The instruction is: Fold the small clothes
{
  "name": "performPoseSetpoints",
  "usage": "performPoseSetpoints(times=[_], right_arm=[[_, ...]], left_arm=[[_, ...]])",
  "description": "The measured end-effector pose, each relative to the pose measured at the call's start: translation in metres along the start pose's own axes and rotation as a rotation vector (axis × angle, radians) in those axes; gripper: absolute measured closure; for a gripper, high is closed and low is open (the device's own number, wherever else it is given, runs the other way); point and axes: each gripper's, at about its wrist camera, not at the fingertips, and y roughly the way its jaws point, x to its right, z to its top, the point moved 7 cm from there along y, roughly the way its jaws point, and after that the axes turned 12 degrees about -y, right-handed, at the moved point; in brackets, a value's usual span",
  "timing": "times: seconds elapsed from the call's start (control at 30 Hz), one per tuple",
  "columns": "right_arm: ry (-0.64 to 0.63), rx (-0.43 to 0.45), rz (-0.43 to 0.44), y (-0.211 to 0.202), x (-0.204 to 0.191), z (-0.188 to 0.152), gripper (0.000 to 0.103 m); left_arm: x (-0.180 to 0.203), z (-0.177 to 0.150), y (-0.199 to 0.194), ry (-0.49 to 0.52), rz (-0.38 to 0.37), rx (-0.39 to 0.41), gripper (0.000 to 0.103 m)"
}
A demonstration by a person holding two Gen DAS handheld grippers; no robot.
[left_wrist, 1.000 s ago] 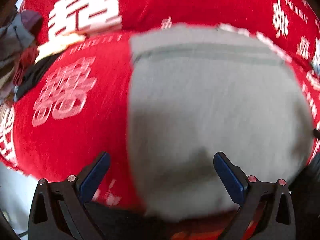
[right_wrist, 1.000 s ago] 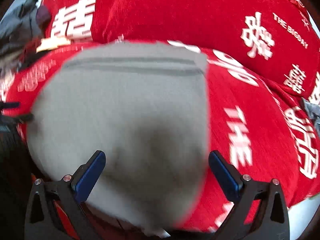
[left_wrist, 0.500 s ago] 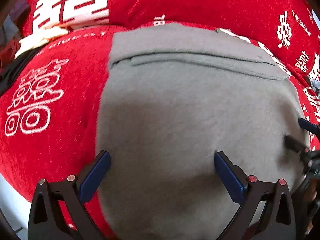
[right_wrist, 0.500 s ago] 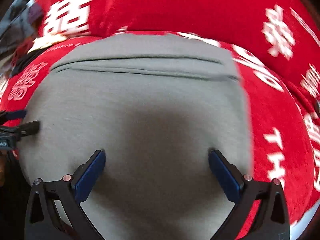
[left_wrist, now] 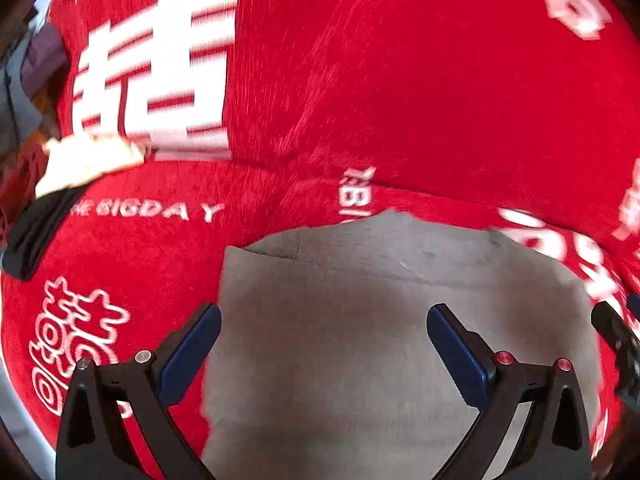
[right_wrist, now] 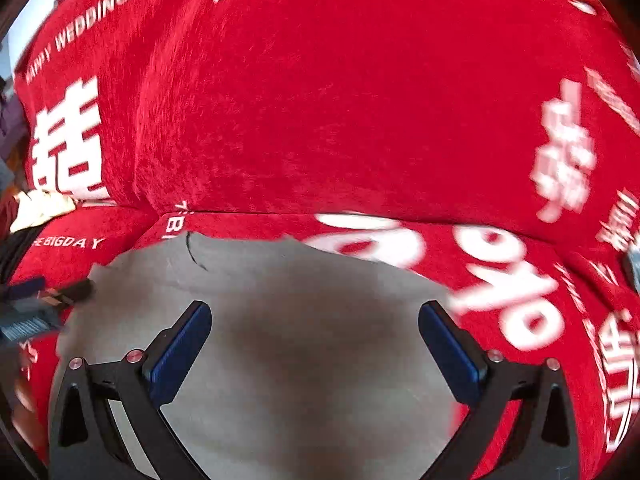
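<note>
- Grey garment (left_wrist: 360, 340) lies flat on the red cover (left_wrist: 400, 100), lower centre of the left wrist view; its near part is cut off by the bottom of the frame.
- Same grey garment (right_wrist: 300, 340) fills the lower centre of the right wrist view, near part again cut off at the bottom.
- Left gripper (left_wrist: 324, 344) has its jaws spread wide, nothing between the blue pads; it hangs over the garment, and whether it touches the cloth is not clear.
- Right gripper (right_wrist: 316, 340) is likewise spread wide and holds nothing, above the garment's middle; contact can't be judged.
- A dark shadow blot sits on the cloth between each pair of fingers.
- Garment's far edge shows a fold or seam line, blurred; its type can't be made out.
- Red cover carries white characters and lettering, "THE BIGDAY" and "HAPPY WEDDING", partly smeared by motion blur.
- Upper left edge of the left wrist view: pile of other clothes (left_wrist: 48, 168), cream and black pieces, mostly cut off and blurred.
- Right edge of the left wrist view: part of the other gripper, dark, cropped.
- Left edge of the right wrist view: the other gripper's tip, blurred, at the garment's side edge.
</note>
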Motion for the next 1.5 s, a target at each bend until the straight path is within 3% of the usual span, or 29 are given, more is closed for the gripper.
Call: performPoseSetpoints(times=[0.07,0.17,0.23,0.33,0.4,0.47,0.57,0.67,0.8,0.83,0.87,0.93,1.0,1.07,1.13,1.2,1.23,1.33,1.5], right_arm=[[-0.045,-0.078,0.016,0.033,-0.017,0.007,0.000],[-0.134,-0.165,0.015,0.062,-0.033,-0.011,0.000],[-0.145,-0.211,-0.034,0.072,-0.017,-0.036,0.000],[0.015,-0.196,0.008,0.071,0.029,-0.055,0.000],[0.120,-0.217,-0.003,0.066,0.069,-0.069,0.000],[0.196,-0.227,-0.074,0.053,0.107,-0.085,0.000],[0.252,-0.171,-0.083,0.033,0.127,-0.083,0.000],[0.240,-0.125,-0.005,0.032,0.097,-0.058,0.000],[0.043,-0.137,0.137,0.054,0.003,-0.026,0.000],[-0.018,-0.149,0.147,0.059,-0.018,-0.025,0.001],[-0.060,-0.160,0.120,0.064,-0.029,-0.028,0.003],[-0.095,-0.198,0.095,0.078,-0.029,-0.041,0.003],[-0.062,-0.151,0.114,0.072,-0.012,-0.048,0.003],[-0.039,-0.169,0.042,0.067,0.017,-0.057,0.003],[0.022,-0.198,-0.037,0.061,0.056,-0.070,0.002],[0.116,-0.216,-0.042,0.050,0.086,-0.080,0.002],[0.156,-0.212,-0.061,0.039,0.093,-0.085,0.002],[0.112,-0.137,-0.027,0.008,0.065,-0.086,0.002],[-0.129,-0.133,0.092,-0.013,-0.032,-0.118,0.002]], left_arm=[[0.000,-0.004,0.027,-0.020,0.054,-0.058,0.000],[-0.011,-0.024,0.053,0.014,0.127,-0.117,0.000],[-0.025,-0.029,0.049,-0.020,0.058,-0.083,0.000],[-0.048,-0.032,0.047,-0.066,-0.012,-0.130,0.000],[-0.068,-0.029,0.040,-0.068,0.007,-0.118,0.000],[-0.085,-0.025,0.031,-0.076,0.038,-0.095,0.000],[-0.097,-0.016,0.019,-0.129,0.003,-0.064,0.000],[-0.073,-0.010,0.019,-0.149,-0.033,-0.070,0.000],[0.005,-0.023,0.019,0.043,-0.096,-0.077,0.000],[0.014,-0.027,0.020,0.082,-0.091,-0.071,0.002],[0.016,-0.032,0.025,0.118,-0.029,-0.057,0.004],[0.007,-0.038,0.045,0.140,0.027,-0.100,0.000],[-0.014,-0.035,0.046,0.066,-0.045,-0.114,0.000],[-0.037,-0.031,0.045,0.011,-0.055,-0.144,0.000],[-0.056,-0.027,0.038,-0.016,-0.021,-0.127,0.000],[-0.070,-0.027,0.027,-0.025,0.020,-0.096,0.000],[-0.072,-0.031,0.022,-0.032,0.000,-0.097,0.000],[-0.057,-0.056,0.004,-0.012,-0.068,-0.098,0.000],[-0.047,-0.111,-0.005,0.109,-0.073,-0.104,0.000]])
